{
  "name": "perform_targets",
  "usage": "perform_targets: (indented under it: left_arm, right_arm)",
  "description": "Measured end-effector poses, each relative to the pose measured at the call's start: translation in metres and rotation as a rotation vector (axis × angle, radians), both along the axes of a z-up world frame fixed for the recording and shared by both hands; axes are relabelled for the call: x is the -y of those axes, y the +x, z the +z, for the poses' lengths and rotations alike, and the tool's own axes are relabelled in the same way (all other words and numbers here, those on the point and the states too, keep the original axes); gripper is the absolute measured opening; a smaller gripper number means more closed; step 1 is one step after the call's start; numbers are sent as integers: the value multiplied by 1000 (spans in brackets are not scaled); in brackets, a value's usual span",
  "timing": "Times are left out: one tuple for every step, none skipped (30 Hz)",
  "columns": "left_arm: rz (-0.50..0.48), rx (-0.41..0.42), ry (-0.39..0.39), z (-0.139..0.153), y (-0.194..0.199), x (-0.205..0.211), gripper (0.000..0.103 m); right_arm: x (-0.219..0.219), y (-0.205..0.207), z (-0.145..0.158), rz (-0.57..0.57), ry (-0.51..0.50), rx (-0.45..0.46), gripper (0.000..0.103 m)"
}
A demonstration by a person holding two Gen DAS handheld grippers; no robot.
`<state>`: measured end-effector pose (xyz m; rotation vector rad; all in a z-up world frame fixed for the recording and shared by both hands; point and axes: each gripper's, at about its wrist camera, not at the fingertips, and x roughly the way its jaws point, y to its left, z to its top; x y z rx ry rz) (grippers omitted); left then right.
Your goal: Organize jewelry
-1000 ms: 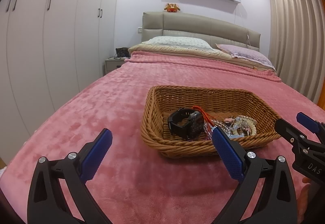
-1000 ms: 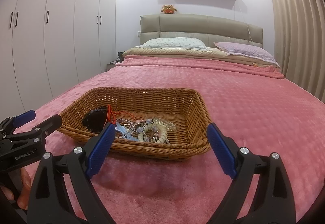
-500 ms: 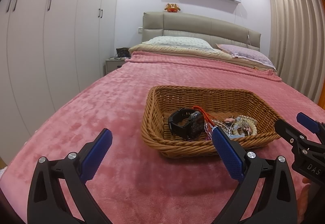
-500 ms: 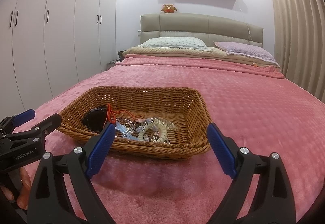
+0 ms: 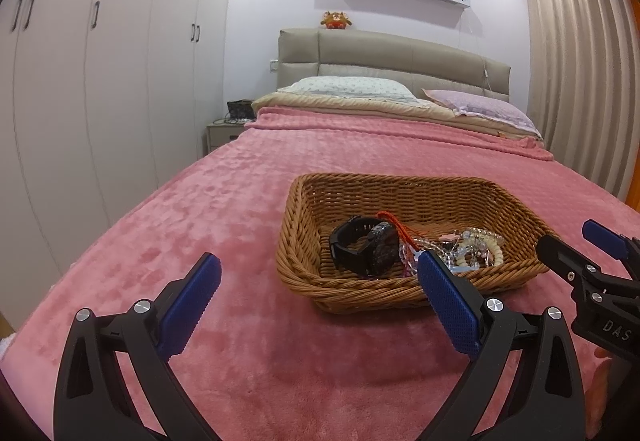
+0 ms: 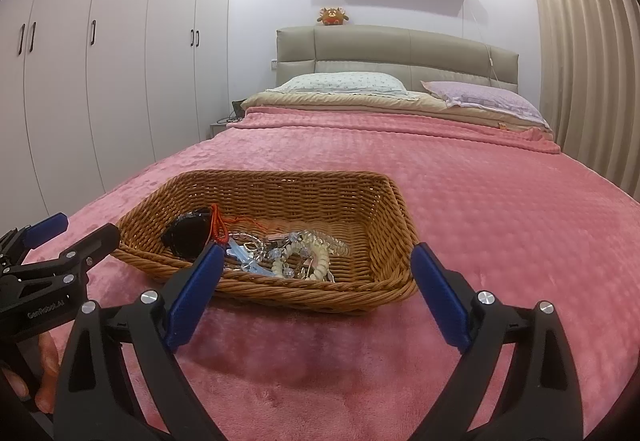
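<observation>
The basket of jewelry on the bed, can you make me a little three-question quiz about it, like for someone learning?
1. True or false: the black watch lies outside the wicker basket.
2. What do the left gripper and the right gripper hold? A) a bracelet each B) nothing, both are open C) the basket's rim
3. Fill in: the cream bead bracelet lies to the ____ of the watch, seen from the right wrist view.

Key
1. False: it lies inside, at the left end.
2. B
3. right
</observation>
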<state>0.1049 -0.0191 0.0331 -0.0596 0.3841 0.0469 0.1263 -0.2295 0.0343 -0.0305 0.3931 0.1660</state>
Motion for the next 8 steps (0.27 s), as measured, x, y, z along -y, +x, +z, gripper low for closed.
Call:
perform_targets:
  left_arm:
    - [0, -2, 3, 0, 0, 1, 96]
    - [3, -7, 4, 0, 1, 1, 96]
    - [-1, -13, -2, 0, 2, 1, 96]
    - [-10, -16, -11, 0, 2, 1, 96]
    - [-14, -16, -19, 0, 2, -1, 96]
    - [-12, -16, -24, 0, 3, -2, 96]
    - [-11, -16, -27, 0, 3, -1, 96]
    - [-12, -17, -30, 0, 3, -2, 96]
  right_arm:
    - [0, 0, 0, 0, 0, 0, 90]
    - [0, 0, 0, 0, 0, 0, 90]
    - [0, 0, 0, 0, 0, 0, 90]
    - [0, 0, 0, 0, 0, 0, 90]
    - [0, 0, 0, 0, 0, 0, 90]
    - [0, 0, 0, 0, 0, 0, 90]
    - [0, 0, 0, 0, 0, 0, 90]
    - [0, 0, 0, 1, -1, 0, 90]
